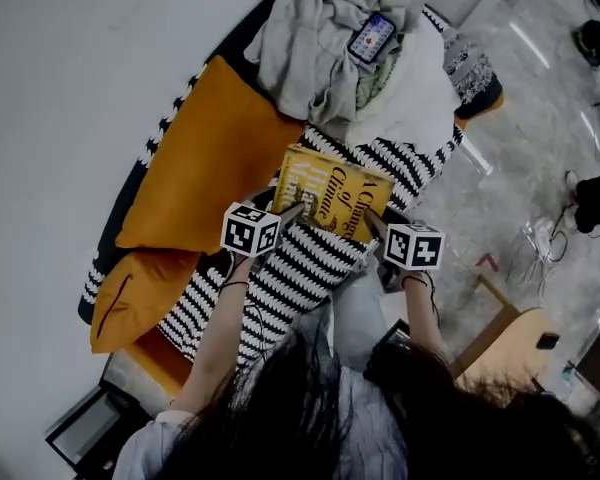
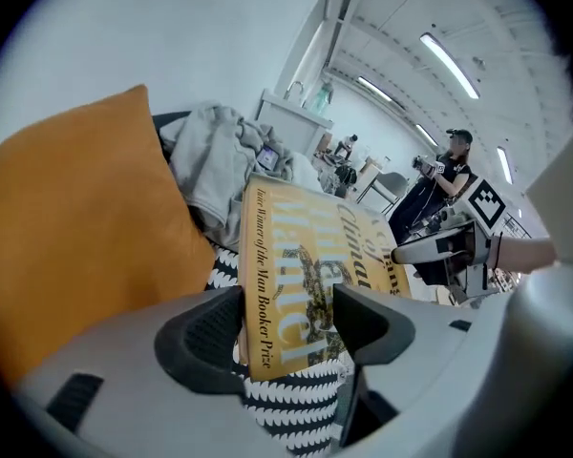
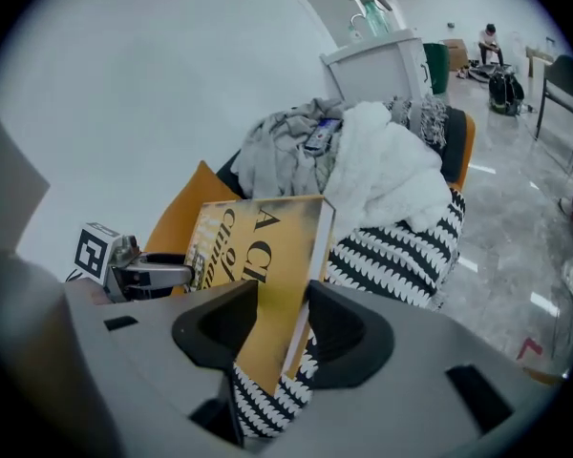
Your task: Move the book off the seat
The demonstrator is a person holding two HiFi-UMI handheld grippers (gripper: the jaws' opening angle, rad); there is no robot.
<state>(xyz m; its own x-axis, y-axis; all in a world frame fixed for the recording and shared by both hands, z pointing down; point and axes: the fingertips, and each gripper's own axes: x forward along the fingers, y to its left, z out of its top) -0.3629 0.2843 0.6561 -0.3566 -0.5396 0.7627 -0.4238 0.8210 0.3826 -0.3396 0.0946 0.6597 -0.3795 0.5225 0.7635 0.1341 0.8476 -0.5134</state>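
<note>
Yellow book point(image 1: 335, 196) | left tool point(image 1: 291, 211) clamped on one near corner | right tool point(image 1: 373, 221) clamped on the other (over striped seat point(image 1: 300, 268))

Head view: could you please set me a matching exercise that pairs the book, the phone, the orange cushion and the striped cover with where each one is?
Things:
1. book
2. phone
3. orange cushion
4. striped cover

Places:
A. lying on top of the grey clothes
B. spread beneath the book
C. left of the book in the head view
D. clamped at its near corners by the left gripper and the right gripper

Pairs: 1-D, 2-A, 3-C, 4-B
</note>
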